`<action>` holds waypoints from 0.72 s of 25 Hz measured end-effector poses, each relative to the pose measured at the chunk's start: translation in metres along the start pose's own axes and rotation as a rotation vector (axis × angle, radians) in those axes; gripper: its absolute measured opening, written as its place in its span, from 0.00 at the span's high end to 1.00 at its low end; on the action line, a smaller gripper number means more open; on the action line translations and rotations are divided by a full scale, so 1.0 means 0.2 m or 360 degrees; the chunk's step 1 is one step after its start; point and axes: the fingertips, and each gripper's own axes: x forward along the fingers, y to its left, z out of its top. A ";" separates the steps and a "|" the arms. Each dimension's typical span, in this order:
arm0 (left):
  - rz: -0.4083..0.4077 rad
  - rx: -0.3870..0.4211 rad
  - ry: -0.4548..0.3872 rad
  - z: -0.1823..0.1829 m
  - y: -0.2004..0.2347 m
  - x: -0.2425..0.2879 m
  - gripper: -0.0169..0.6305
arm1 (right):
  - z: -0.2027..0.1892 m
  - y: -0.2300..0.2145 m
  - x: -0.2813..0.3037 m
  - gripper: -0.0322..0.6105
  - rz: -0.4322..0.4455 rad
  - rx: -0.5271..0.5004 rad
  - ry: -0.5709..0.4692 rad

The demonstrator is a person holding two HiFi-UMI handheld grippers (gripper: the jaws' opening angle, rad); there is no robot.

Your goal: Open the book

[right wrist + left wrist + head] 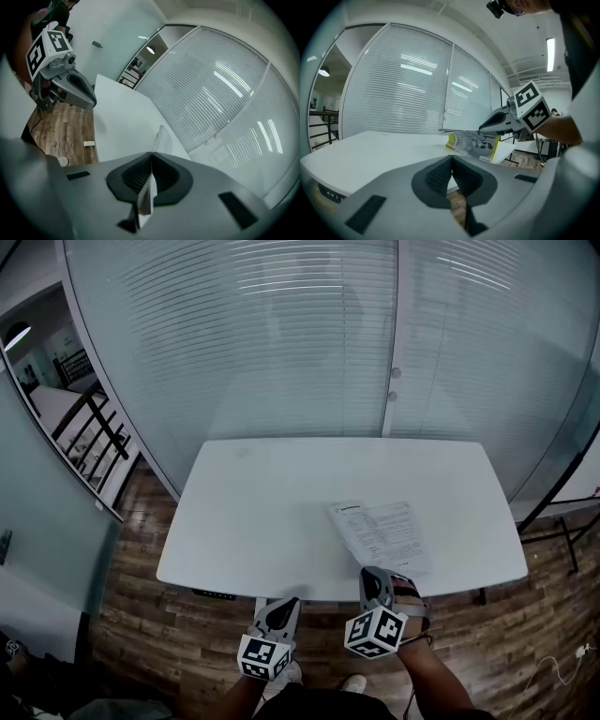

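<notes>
My right gripper (151, 159) clamps the top leaf of the book (384, 532) to lift it open; my left gripper (452, 161) hangs closed, empty.

Nothing can be read. The book (382, 535) shows lines of print, too small to make out. The left cube (263, 657) and the right cube (375, 632) bear only black-and-white square patterns. A faint mark on the tabletop edge (328, 192) is blurred.

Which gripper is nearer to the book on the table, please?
Right. The right gripper is at the book's near edge, jaws shut on it; the left gripper hangs off the table's front edge, apart from the book.
</notes>
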 end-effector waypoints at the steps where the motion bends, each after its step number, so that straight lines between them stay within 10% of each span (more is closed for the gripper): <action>1: -0.0001 -0.0005 0.0014 -0.01 0.01 -0.02 0.95 | 0.02 0.03 0.01 0.94 0.0015 -0.0012 -0.0002; 18: 0.0032 -0.0012 0.0011 -0.07 0.12 -0.19 0.95 | 0.11 0.54 0.28 0.94 0.0223 -0.0041 0.0064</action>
